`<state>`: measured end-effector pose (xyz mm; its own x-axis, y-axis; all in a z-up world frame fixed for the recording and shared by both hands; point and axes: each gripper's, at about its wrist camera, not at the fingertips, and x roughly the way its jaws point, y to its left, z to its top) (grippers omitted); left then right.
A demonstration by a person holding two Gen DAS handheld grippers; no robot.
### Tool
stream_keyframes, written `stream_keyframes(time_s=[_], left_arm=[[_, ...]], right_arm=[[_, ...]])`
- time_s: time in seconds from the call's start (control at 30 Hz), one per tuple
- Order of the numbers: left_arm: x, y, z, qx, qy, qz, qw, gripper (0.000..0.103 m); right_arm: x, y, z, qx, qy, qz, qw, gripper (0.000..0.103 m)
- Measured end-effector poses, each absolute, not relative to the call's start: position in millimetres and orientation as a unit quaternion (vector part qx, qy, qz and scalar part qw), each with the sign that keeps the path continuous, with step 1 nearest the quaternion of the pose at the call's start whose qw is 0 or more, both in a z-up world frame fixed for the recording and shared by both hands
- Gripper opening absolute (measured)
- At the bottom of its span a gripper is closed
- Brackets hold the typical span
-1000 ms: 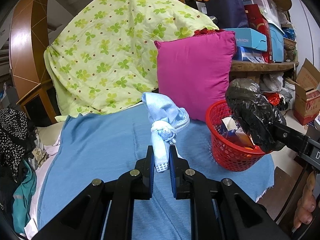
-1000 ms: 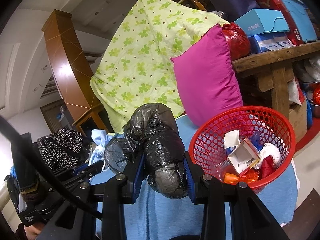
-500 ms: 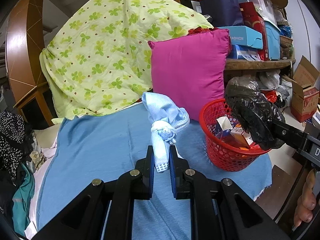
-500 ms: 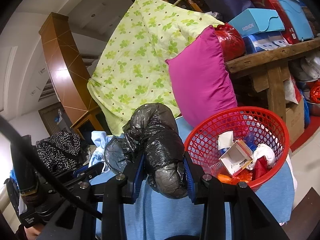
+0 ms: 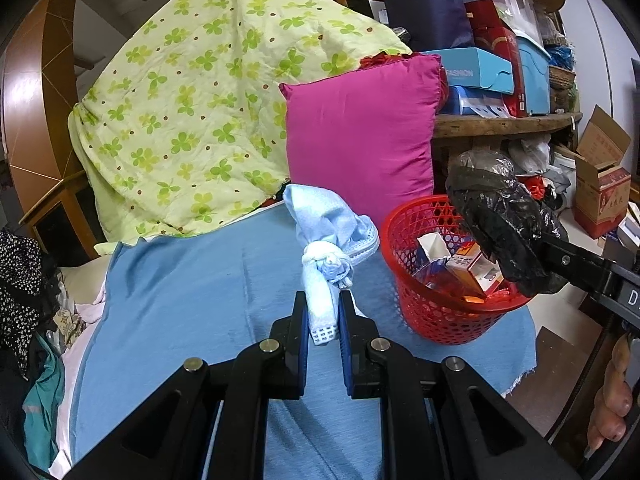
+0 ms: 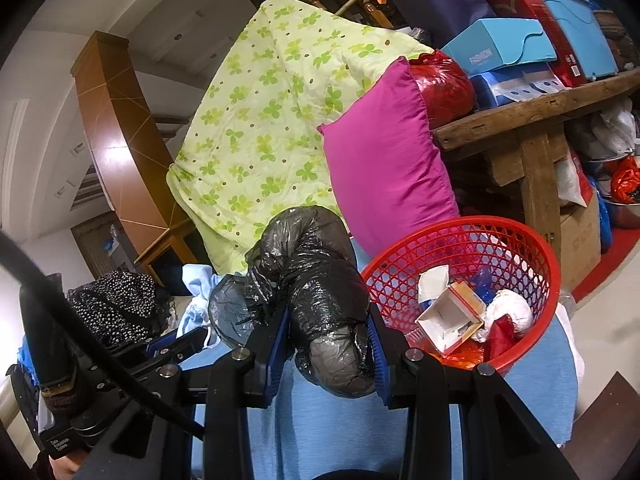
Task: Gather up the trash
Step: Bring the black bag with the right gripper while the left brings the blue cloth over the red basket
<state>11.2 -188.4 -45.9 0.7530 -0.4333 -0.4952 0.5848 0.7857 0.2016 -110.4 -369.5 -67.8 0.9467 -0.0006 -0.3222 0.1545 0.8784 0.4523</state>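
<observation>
My left gripper (image 5: 323, 312) is shut on a knotted light blue cloth (image 5: 326, 236) and holds it above the blue bed sheet (image 5: 192, 292). My right gripper (image 6: 328, 320) is shut on a crumpled black plastic bag (image 6: 316, 276), held just left of a red mesh basket (image 6: 532, 248). The basket holds small cartons (image 6: 450, 316), paper and wrappers. In the left wrist view the black bag (image 5: 500, 216) hangs over the right rim of the basket (image 5: 436, 312). The blue cloth also shows in the right wrist view (image 6: 196, 284).
A magenta pillow (image 5: 360, 136) and a green-flowered quilt (image 5: 200, 112) stand behind the basket. A wooden shelf (image 6: 532, 108) with boxes is at the right. Dark clothes (image 5: 20, 280) lie at the bed's left edge. Cardboard boxes (image 5: 604, 188) sit on the floor.
Both views have drawn slightly closer to the basket. The black bag now sits more over the basket's rim. Both grips are unchanged.
</observation>
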Motion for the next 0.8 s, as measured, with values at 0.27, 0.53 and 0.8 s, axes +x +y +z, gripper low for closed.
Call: stream_keyframes(time_s=[0.27, 0.53, 0.8], left_arm=[[8.7, -197.0, -48.8, 0.176, 0.223, -0.287, 0.915, 0.015], [6.1, -207.3, -50.8, 0.182, 0.224, -0.296, 0.911, 0.015], [2.8, -217.9, -53.6, 0.187, 0.225, -0.306, 0.906, 0.015]], right_arm=[[-117.1, -373.9, -67.8, 0.249, 0.156, -0.05, 0.955, 0.039], [-122.8, -381.0, -69.8, 0.257, 0.152, -0.062, 0.952, 0.039], [-128.1, -390.7, -72.9, 0.265, 0.149, -0.076, 0.95, 0.039]])
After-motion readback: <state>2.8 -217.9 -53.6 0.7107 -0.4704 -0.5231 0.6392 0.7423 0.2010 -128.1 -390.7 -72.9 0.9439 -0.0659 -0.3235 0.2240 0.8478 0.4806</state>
